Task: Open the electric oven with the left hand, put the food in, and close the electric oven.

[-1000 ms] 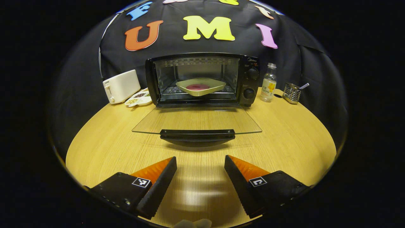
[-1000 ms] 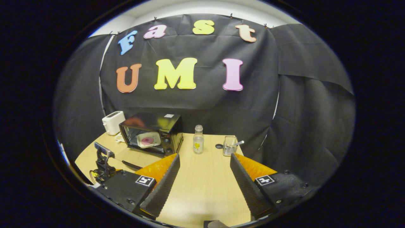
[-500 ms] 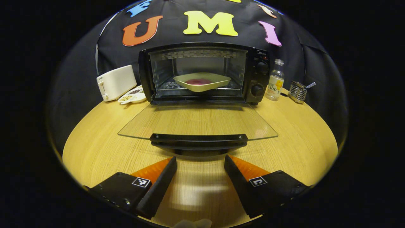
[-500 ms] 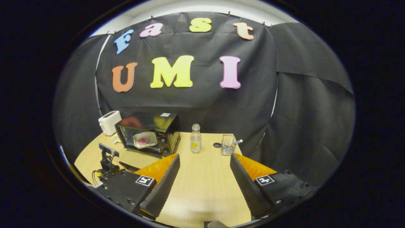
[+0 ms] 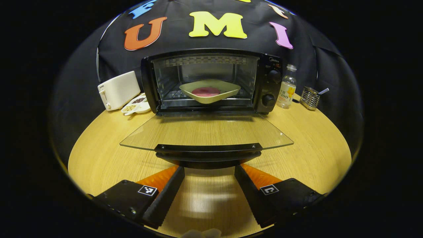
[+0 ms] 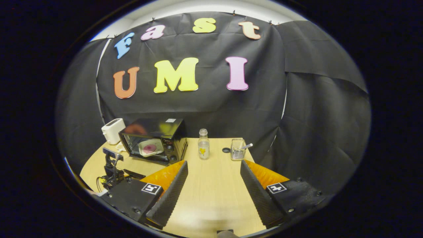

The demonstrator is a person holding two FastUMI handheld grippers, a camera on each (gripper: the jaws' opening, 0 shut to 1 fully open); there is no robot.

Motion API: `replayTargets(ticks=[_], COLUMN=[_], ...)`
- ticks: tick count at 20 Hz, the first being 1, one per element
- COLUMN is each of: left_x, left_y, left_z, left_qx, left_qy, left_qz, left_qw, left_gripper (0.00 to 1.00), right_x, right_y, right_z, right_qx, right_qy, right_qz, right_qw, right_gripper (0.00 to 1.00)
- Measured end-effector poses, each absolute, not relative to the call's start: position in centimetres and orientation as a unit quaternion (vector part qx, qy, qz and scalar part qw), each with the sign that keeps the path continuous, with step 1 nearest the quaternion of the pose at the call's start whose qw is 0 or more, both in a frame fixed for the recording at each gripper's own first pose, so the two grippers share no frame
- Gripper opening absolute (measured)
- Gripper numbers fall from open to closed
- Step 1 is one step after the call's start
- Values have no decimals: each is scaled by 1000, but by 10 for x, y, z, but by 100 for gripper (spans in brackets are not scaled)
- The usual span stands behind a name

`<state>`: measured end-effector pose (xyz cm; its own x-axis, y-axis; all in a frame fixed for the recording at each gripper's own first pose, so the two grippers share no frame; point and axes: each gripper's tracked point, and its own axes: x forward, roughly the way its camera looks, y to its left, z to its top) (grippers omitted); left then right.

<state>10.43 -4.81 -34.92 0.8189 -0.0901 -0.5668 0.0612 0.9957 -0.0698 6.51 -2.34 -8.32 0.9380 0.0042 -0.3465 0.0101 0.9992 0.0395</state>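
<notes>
Both grippers spread wide and empty, the oven door lying open with the food inside.

The left gripper (image 5: 209,172) has its fingers well apart just beneath the black bar handle (image 5: 208,148) of the flat glass door (image 5: 206,130), gripping nothing; whether the fingertips touch the handle I cannot tell. Beyond it the black electric oven (image 5: 211,81) stands open, with the pale square plate of red food (image 5: 209,91) on its rack. The right gripper (image 6: 214,167) hangs with its fingers apart over the light wooden round table (image 6: 211,195), holding nothing. Left of the oven sit a white toaster (image 5: 118,90) and a small white divided dish (image 5: 136,105); to its right stand a clear bottle with a yellow label (image 5: 286,86) and a wire mesh holder (image 5: 310,97).
</notes>
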Motion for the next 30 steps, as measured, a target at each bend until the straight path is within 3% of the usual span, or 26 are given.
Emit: replayTargets(ticks=[9,10,14,30], left_x=[159,168,186,120], left_y=[-31,-29,-30,-40], left_z=[-271,-261,-237,-219], left_qx=[0,6,-7,-21], left_qy=[238,229,210,220], left_qz=[-41,-38,-30,-1], left_qw=[970,973,977,975], left_gripper=[97,97,97,97], right_x=[66,66,63,43], right_y=[-26,-27,-33,-30], right_z=[-89,-90,-84,-84], right_qx=[52,55,60,59], right_qy=[175,175,166,156], right_qz=[-7,-8,-11,41], right_qw=[983,983,984,985], right_gripper=[96,100,96,96])
